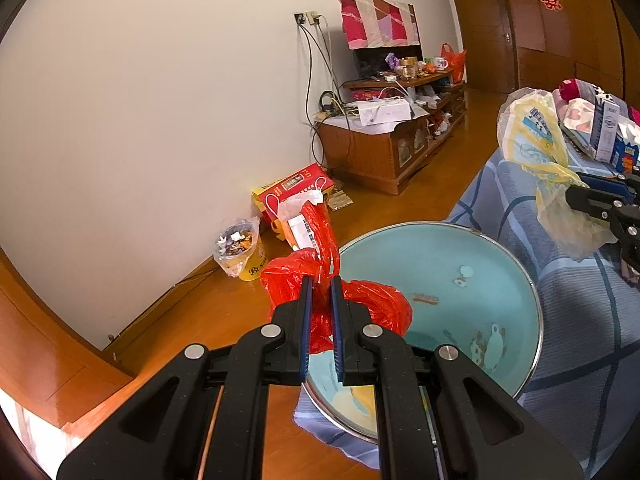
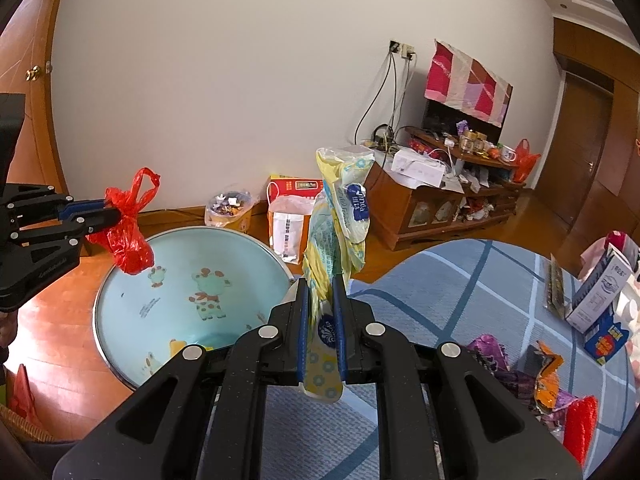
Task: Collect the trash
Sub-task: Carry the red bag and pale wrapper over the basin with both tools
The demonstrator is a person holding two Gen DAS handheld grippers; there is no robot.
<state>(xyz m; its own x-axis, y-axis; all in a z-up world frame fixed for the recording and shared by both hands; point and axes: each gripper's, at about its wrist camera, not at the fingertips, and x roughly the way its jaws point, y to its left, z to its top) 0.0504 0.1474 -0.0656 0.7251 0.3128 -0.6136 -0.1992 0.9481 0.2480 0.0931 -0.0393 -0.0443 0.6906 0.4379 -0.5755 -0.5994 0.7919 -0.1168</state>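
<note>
My left gripper (image 1: pixel 320 280) is shut on a crumpled red plastic bag (image 1: pixel 360 304) and holds it in the air over the left rim of a big light-blue basin (image 1: pixel 480 272). From the right wrist view the same bag (image 2: pixel 128 240) hangs from the left gripper (image 2: pixel 114 212) above the basin (image 2: pixel 180 264). My right gripper (image 2: pixel 320 280) is shut on a yellow and white tissue wrapper (image 2: pixel 340 208), held upright beside the basin, over the edge of a blue checked bed cover (image 2: pixel 440 300). The wrapper also shows in the left wrist view (image 1: pixel 536 136).
Snack wrappers (image 2: pixel 540 380) and a milk carton (image 2: pixel 600 296) lie on the bed cover at right. A full yellow bin (image 1: pixel 240 252) and red boxes (image 1: pixel 296 192) stand by the white wall. A cluttered wooden TV stand (image 2: pixel 440 208) is farther back. The floor is wood.
</note>
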